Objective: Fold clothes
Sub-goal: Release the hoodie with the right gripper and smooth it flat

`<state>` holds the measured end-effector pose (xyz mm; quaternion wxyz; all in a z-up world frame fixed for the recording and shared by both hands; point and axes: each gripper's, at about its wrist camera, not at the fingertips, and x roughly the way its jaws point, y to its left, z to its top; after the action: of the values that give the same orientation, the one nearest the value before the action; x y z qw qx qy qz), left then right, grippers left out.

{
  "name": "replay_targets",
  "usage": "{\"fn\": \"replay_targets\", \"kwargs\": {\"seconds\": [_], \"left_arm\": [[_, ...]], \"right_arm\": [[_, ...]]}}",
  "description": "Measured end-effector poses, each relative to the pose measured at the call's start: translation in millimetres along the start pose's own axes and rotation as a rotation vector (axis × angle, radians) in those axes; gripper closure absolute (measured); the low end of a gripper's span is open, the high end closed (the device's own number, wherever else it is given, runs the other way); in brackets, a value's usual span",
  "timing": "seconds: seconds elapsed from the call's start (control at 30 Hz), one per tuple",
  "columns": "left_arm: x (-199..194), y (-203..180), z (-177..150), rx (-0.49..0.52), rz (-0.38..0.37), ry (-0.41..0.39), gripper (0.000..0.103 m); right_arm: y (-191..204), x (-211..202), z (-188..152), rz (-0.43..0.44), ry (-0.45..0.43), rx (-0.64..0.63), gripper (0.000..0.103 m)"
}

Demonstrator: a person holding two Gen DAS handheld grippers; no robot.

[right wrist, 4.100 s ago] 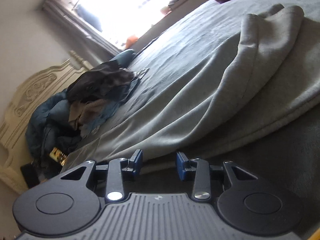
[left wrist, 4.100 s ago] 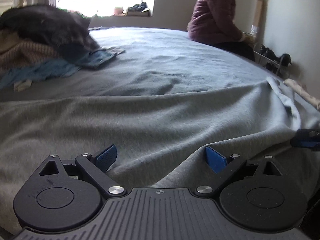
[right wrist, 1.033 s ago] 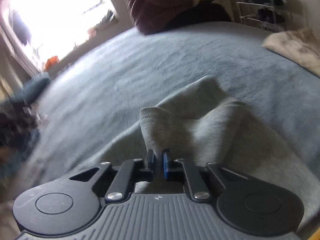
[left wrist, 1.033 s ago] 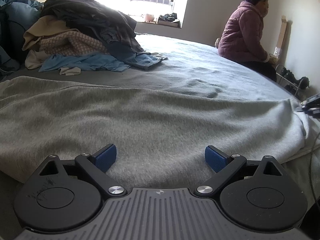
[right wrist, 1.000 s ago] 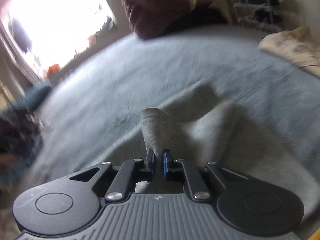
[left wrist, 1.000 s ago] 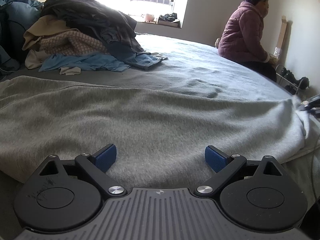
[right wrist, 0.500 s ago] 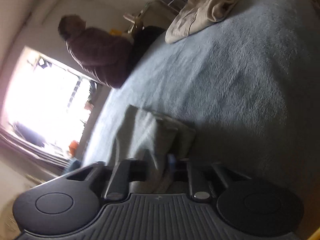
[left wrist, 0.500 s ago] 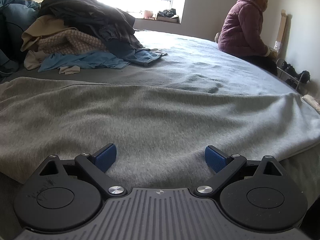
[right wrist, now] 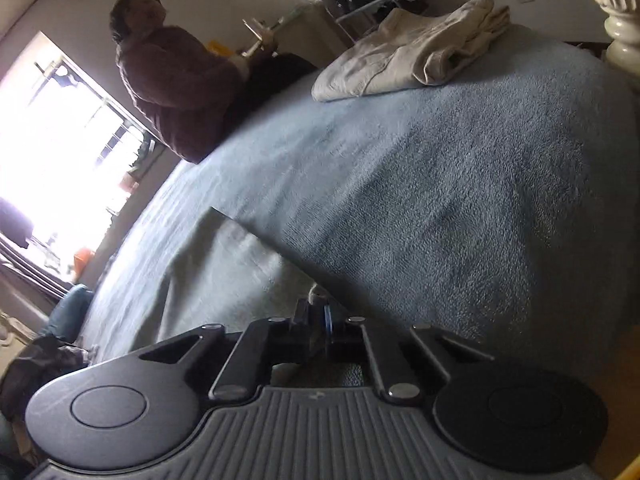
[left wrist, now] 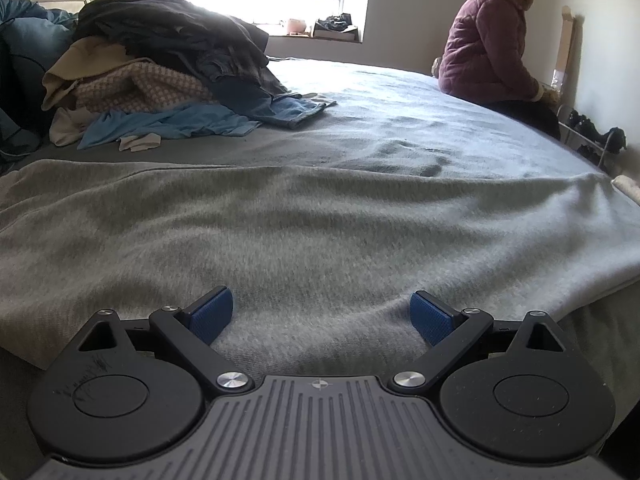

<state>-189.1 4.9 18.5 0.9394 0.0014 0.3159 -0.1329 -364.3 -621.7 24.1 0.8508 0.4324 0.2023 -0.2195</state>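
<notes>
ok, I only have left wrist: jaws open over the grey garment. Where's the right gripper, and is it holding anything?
Observer: At the garment's edge. The right gripper has just been closing its jaws, and they look shut on a bit of the grey garment.
Operator: Anything beyond that edge?
Observer: Bare blue-grey bedspread, then a folded beige garment at the far corner by a white bedpost.
</notes>
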Motion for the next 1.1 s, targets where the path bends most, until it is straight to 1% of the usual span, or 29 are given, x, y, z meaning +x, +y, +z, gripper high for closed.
{"fn": "replay_targets", "kwargs": {"seconds": [0.03, 0.07, 0.1, 0.17, 0.2, 0.23, 0.3, 0.37, 0.4, 0.43, 0.5, 0.53, 0.57, 0.6, 0.63, 0.67, 0.7, 0.73, 0.77, 0.8, 0.83, 0.87, 0.97, 1.0, 1.07, 1.1], "left_arm": [[0, 0, 0, 0.001, 0.0, 0.001, 0.006], [1, 1, 0, 0.001, 0.0, 0.001, 0.006], [2, 1, 1, 0.0, -0.001, 0.002, 0.006], [3, 1, 1, 0.001, 0.003, 0.004, 0.006], [4, 1, 2, 0.002, 0.007, 0.005, 0.006], [5, 0, 2, 0.003, 0.01, 0.005, 0.006], [6, -1, 1, 0.005, 0.017, 0.004, 0.006], [8, -1, 0, 0.008, 0.022, 0.003, 0.006], [8, -1, 0, 0.009, 0.022, 0.002, 0.006], [9, -1, -1, 0.01, 0.022, 0.002, 0.005], [10, 1, -1, 0.008, 0.017, 0.003, 0.005], [10, 2, -1, 0.004, 0.013, 0.001, 0.005], [10, 2, -1, -0.003, 0.007, -0.001, 0.005], [9, 3, -1, -0.005, 0.005, -0.003, 0.005], [9, 5, -1, -0.004, 0.003, -0.005, 0.005], [8, 6, 0, -0.008, 0.003, -0.01, 0.005], [7, 8, 2, -0.014, 0.004, -0.017, 0.005], [6, 10, 4, -0.024, 0.001, -0.024, 0.005], [5, 11, 6, -0.035, -0.004, -0.03, 0.005], [5, 14, 9, -0.049, -0.01, -0.041, 0.005], [5, 15, 12, -0.062, -0.014, -0.048, 0.005], [7, 17, 14, -0.07, -0.013, -0.049, 0.005], [18, 22, 17, -0.077, 0.024, -0.03, 0.005], [23, 23, 17, -0.076, 0.043, -0.02, 0.005], [28, 28, 14, -0.079, 0.062, -0.005, 0.005], [30, 31, 12, -0.083, 0.054, -0.005, 0.005]], "right_arm": [[-1, -2, 1, -0.001, -0.009, -0.007, 0.072], [3, -6, 5, -0.018, -0.043, -0.024, 0.061], [10, -12, 8, -0.034, -0.088, -0.056, 0.058], [25, -21, 13, -0.056, -0.163, -0.131, 0.058], [40, -19, 10, -0.038, -0.16, -0.2, 0.058], [56, -16, 6, -0.012, -0.148, -0.279, 0.059], [92, -5, -17, 0.081, -0.089, -0.496, 0.06], [122, 5, -53, 0.195, -0.046, -0.754, 0.062], [131, 9, -70, 0.247, -0.017, -0.87, 0.064], [136, 15, -82, 0.271, 0.013, -0.961, 0.064], [128, 35, -87, 0.186, 0.079, -1.026, 0.065], [122, 44, -85, 0.14, 0.098, -1.04, 0.065], [109, 48, -71, 0.102, 0.085, -0.994, 0.065], [97, 48, -52, 0.081, 0.072, -0.909, 0.065], [91, 47, -35, 0.004, 0.049, -0.853, 0.066], [89, 45, -21, -0.098, 0.005, -0.837, 0.066], [92, 43, -10, -0.159, -0.032, -0.836, 0.075], [98, 42, -1, -0.157, -0.047, -0.826, 0.078], [105, 43, 5, -0.106, -0.053, -0.812, 0.078], [119, 43, 4, -0.029, -0.053, -0.809, 0.078], [138, 47, -2, 0.042, -0.038, -0.834, 0.078], [157, 55, -13, 0.095, -0.014, -0.887, 0.078], [204, 92, -51, 0.219, 0.099, -1.054, 0.079], [213, 104, -61, 0.24, 0.138, -1.094, 0.08], [218, 128, -70, 0.206, 0.19, -1.151, 0.082], [217, 141, -71, 0.175, 0.207, -1.171, 0.083]]}}
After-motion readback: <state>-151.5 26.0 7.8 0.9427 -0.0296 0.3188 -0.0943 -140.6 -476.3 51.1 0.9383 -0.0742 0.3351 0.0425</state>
